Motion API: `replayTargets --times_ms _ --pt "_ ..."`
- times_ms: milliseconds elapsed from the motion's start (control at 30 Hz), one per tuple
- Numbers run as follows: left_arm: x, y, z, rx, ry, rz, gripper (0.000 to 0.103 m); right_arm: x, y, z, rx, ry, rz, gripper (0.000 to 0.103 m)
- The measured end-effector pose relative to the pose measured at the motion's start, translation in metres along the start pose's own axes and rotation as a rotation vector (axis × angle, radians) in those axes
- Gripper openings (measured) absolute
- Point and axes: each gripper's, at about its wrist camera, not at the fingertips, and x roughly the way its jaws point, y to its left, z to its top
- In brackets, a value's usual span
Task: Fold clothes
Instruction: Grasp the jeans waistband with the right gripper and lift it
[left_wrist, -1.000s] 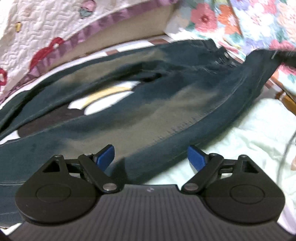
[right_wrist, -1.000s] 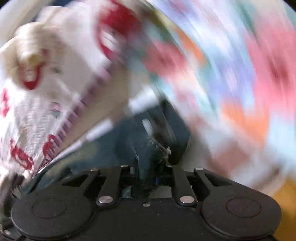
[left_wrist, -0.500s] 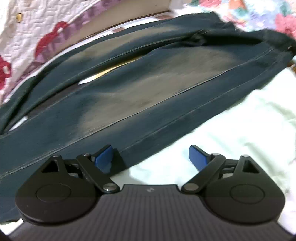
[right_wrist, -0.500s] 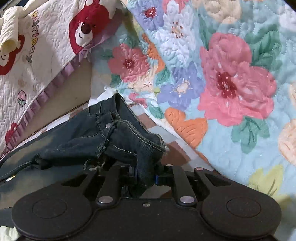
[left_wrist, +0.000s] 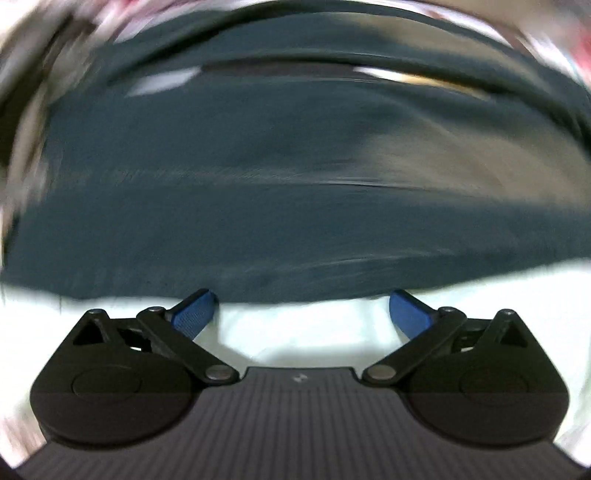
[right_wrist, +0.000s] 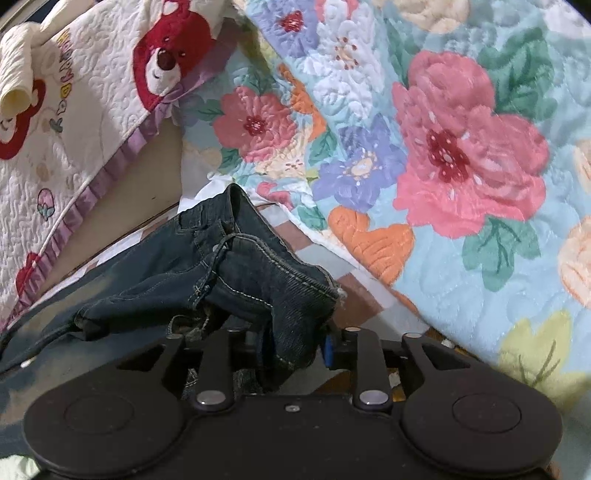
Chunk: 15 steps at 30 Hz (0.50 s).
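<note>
Here, jeans lie spread across the bed, their near edge just past the tips of the left gripper. L jaws stand wide apart w/ nothing between them, blue pads over pale sheet; view is motion-blurred. R gripper is clamped on a bunched waistband corner of the jeans, denim draping over its fingers. Floral quilt rises just beyond, to the right; bear quilt hangs upper left, well apart from the waistband.
</note>
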Motion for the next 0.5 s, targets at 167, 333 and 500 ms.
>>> replayTargets --times_ms 167,333,500 --pt "-0.017 0.097 -0.008 -0.409 -0.089 0.006 0.103 -0.001 -0.003 -0.005 0.058 0.015 0.007 0.046" --pt "-0.026 0.184 -0.014 -0.68 -0.146 0.228 0.103 0.001 -0.003 -0.007 0.093 0.039 0.004 0.05" --pt "-0.003 0.228 -0.012 -0.805 -0.03 0.149 0.1 0.005 -0.008 -0.012 0.218 0.088 0.041 0.055"
